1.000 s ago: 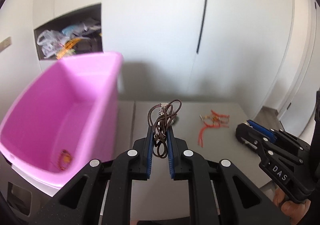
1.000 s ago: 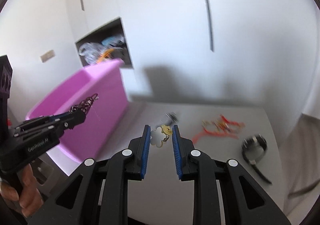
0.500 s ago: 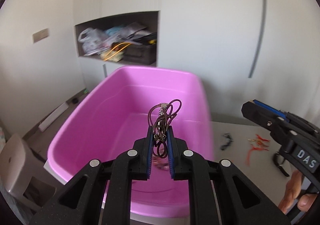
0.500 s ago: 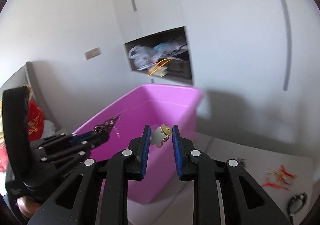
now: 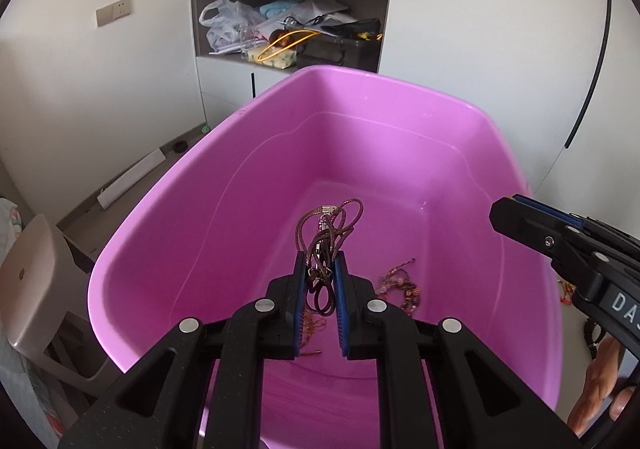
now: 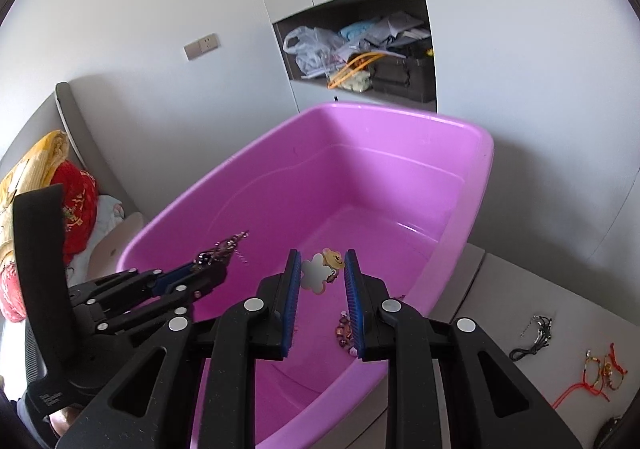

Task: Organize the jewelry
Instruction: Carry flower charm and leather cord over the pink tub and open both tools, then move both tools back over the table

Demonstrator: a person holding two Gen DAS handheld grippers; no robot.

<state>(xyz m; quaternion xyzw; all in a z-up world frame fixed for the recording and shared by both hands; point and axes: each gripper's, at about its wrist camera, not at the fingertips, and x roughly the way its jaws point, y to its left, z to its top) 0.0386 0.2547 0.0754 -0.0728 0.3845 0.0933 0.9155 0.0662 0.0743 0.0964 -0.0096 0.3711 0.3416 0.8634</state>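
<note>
White cupboards [image 5: 460, 9] behind grey tabletop [image 6: 520, 309]

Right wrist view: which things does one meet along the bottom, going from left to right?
Left claw holding brown cords → right claw holding a flower charm → black cord on the table → red string bracelets.

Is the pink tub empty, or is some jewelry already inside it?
Not empty. A beaded bracelet already lies on the bottom of the pink tub, and thin reddish cords show beside it.
</note>
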